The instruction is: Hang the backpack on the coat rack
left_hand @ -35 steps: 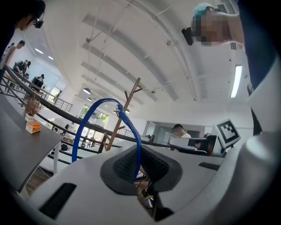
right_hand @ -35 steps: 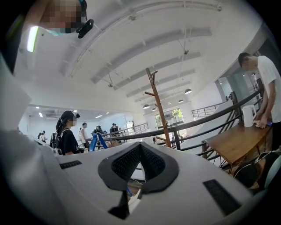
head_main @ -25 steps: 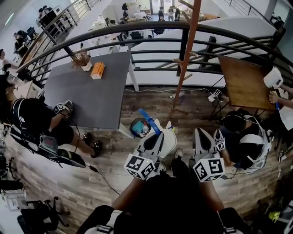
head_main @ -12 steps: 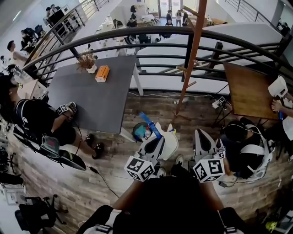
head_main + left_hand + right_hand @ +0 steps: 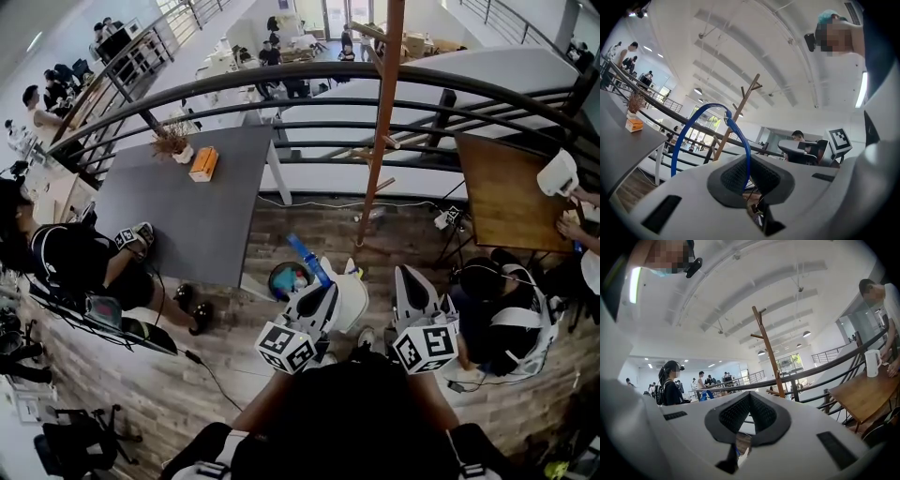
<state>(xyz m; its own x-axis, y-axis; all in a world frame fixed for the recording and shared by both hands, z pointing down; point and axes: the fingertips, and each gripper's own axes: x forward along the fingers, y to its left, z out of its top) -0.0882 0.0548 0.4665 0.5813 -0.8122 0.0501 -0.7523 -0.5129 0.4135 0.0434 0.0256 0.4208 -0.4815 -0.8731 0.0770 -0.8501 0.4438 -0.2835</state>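
The coat rack (image 5: pixel 380 122) is a tall brown wooden pole with short pegs, standing on the plank floor by the railing, ahead of both grippers. It also rises in the left gripper view as the coat rack (image 5: pixel 737 116) and in the right gripper view as the coat rack (image 5: pixel 768 352). The white backpack (image 5: pixel 350 298) with a teal part hangs low in front of me. My left gripper (image 5: pixel 317 296) is shut on its blue top loop (image 5: pixel 701 126), which arches above the jaws. My right gripper (image 5: pixel 410 283) is beside the backpack, jaws shut, nothing seen between them.
A dark curved metal railing (image 5: pixel 309 94) runs behind the rack. A grey table (image 5: pixel 187 187) with an orange box and a plant stands left, a wooden table (image 5: pixel 511 178) right. People sit at the left (image 5: pixel 75 258) and at the right (image 5: pixel 497 300).
The head view has drifted a little, so the rack pole now stands slightly further left. Both grippers and the backpack keep almost the same place and hold.
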